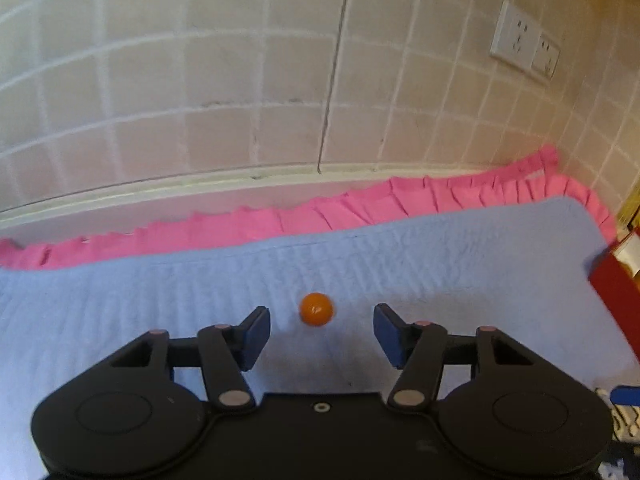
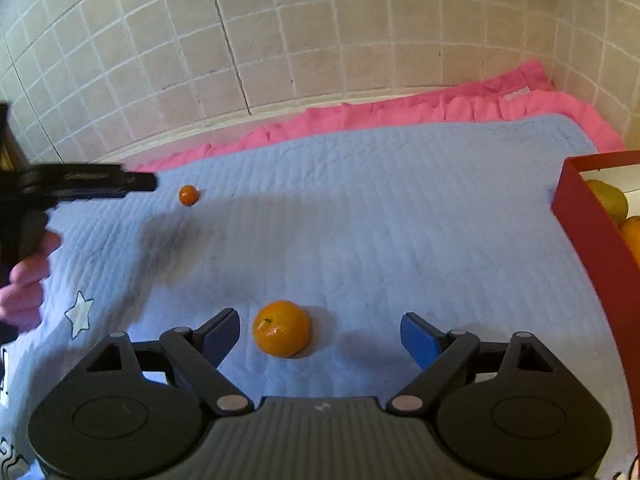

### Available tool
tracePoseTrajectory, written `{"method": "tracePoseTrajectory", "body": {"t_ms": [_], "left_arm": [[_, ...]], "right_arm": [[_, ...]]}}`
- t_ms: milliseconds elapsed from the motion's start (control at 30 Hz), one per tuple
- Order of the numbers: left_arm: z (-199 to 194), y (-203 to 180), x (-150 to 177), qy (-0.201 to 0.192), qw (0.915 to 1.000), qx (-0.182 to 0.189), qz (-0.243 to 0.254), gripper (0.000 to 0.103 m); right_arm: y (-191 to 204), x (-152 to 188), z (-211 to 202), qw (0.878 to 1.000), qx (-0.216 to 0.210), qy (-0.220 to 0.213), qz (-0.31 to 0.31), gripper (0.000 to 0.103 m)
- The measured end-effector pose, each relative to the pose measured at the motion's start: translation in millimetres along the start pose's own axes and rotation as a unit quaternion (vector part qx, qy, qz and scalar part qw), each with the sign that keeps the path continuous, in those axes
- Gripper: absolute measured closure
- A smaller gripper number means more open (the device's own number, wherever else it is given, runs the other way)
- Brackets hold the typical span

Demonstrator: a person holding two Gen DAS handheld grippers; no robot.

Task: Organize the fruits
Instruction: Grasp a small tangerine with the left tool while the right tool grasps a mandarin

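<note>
Blue quilted blanket (image 2: 360, 208): covers the work surface; a white star print sits near its left front part. A pink ruffled cloth (image 2: 440, 108) runs along its far edge, against the tiled wall (image 2: 280, 40), which carries a double socket (image 1: 524, 42).

Small orange fruit (image 1: 316, 309): lies on the blanket toward the far left corner, well apart from the other fruit. Nothing stands around it.

Left gripper (image 1: 320, 334): jaws apart, nothing between the pads; the small fruit lies just beyond the tips, centred on the gap. In the right wrist view a person's hand (image 2: 24, 280) carries it.

Mandarin (image 2: 283, 328): lies on the blanket nearer the front edge, stem scar to the left.

Right gripper (image 2: 320, 338): jaws wide, mandarin between the tips, nearer the left pad; neither pad touches it.

Red box (image 2: 592, 232): at the blanket's right edge, open, with yellow-green and orange fruit inside.
</note>
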State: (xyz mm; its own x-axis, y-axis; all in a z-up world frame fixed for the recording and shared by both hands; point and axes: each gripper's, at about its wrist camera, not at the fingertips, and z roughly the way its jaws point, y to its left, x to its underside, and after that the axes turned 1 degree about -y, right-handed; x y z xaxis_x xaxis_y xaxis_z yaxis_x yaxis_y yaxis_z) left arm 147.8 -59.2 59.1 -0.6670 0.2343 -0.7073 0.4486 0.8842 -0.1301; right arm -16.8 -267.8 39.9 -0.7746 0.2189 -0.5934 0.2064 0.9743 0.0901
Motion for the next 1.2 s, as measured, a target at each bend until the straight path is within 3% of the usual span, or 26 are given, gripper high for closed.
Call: {"method": "tracePoseTrajectory", "body": {"t_ms": [100,233,333,500,767,1100,1200], "left_arm": [[24.6,1.3,-2.4,0.014,0.9999,-0.006,0.008,0.033],[44.6,6.4,-2.1,0.032,0.9992,0.020,-0.008,0.031],[52.9,6.0,-1.4,0.033,0.9994,0.011,0.002,0.031],[59.8,8.4,-0.3,0.041,0.9985,0.037,0.007,0.031],[62.5,3.8,1.3,0.037,0.9982,0.036,0.029,0.031],[66.4,-2.4,7.1,0.023,0.9985,0.018,0.047,0.032],[65.4,-1.0,7.9,0.019,0.9989,0.010,0.042,0.041]], "right_arm": [[9.7,1.1,4.0,1.000,0.002,0.003,-0.007,0.014],[25.6,0.1,11.0,0.999,0.021,0.000,-0.041,0.014],[35.6,1.0,17.0,0.997,0.035,0.001,-0.066,0.014],[46.5,0.0,29.4,0.997,0.027,0.016,-0.076,0.032],[48.5,1.1,46.1,0.996,0.025,0.038,-0.073,0.048],[41.3,-2.0,53.5,0.997,0.018,0.054,-0.049,0.047],[41.9,-2.2,53.2,0.997,0.022,0.052,-0.051,0.048]]}}
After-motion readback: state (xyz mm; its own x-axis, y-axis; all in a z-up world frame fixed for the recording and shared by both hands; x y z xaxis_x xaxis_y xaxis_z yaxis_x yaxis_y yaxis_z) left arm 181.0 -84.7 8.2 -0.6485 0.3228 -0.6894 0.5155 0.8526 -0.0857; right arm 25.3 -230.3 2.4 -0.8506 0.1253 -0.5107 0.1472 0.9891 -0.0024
